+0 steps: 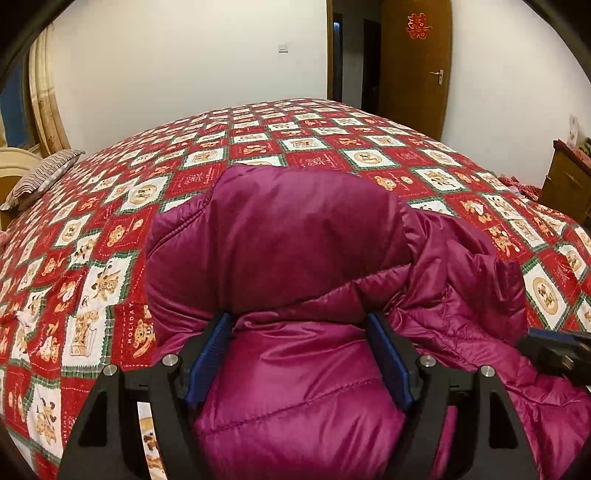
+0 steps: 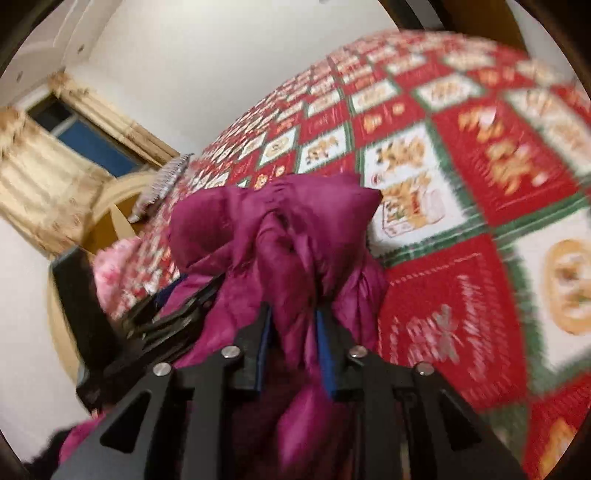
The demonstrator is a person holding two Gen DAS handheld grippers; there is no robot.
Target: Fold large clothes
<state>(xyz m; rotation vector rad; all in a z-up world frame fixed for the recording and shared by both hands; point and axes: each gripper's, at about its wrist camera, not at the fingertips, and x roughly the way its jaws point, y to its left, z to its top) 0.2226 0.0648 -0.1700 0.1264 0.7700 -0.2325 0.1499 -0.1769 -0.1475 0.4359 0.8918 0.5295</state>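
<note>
A magenta puffer jacket lay bunched on a bed with a red patchwork quilt, its length running away from the cameras towards the far wall. The left gripper straddled a fold, jaws wide and slack. The right gripper pinched gathered fabric. A striped pillow lay far left; a wooden door stood beyond.

A red, white and green checked quilt with bear prints covers the bed. A striped pillow lies at its far left corner. Behind stand a white wall, a brown door with a red paper cutout, and a wooden cabinet on the right. Beige curtains frame a dark window.
</note>
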